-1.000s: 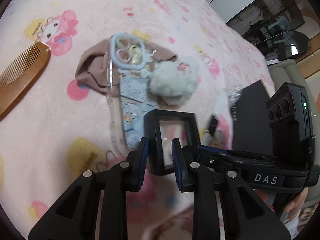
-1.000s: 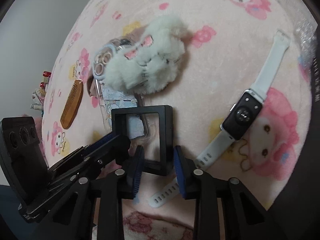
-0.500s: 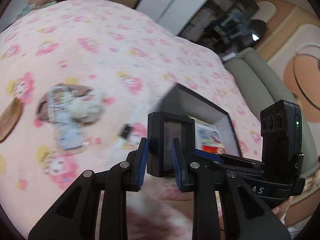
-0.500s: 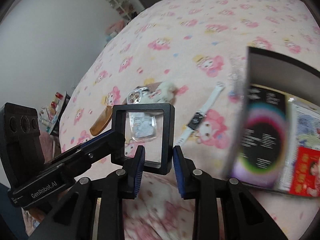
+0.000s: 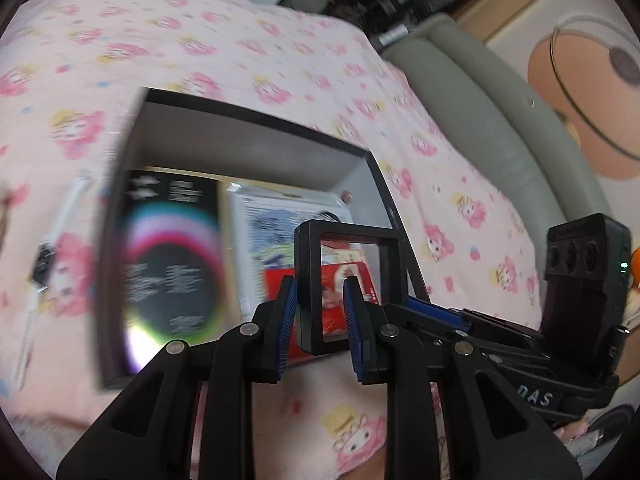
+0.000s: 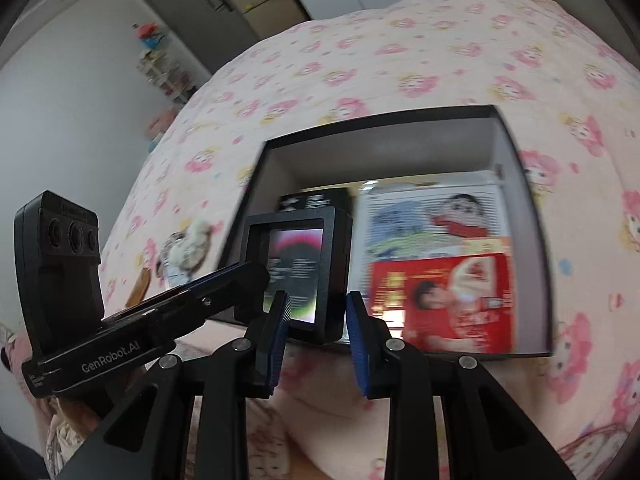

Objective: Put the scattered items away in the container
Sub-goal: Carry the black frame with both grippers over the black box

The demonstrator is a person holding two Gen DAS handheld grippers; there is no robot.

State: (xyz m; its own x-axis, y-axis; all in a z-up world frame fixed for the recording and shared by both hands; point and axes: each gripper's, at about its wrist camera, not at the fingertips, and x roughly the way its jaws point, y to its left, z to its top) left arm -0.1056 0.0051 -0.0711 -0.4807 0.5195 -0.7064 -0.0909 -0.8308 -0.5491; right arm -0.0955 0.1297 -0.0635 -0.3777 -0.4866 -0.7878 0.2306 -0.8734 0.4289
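Both tongs, L (image 5: 320,316) & R (image 6: 314,320), clenched on black display frame (image 5: 346,280), held above open black box (image 5: 248,136) on bed. Lower level, release together onto packets inside.

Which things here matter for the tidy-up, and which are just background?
Job in hand:
- black display frame, held by the left tool and the right tool
- black box, already holding printed packs
- white watch, fluffy toy and wooden comb, not yet put away

Lying about:
- pink blanket
- grey sofa
- shelf clutter
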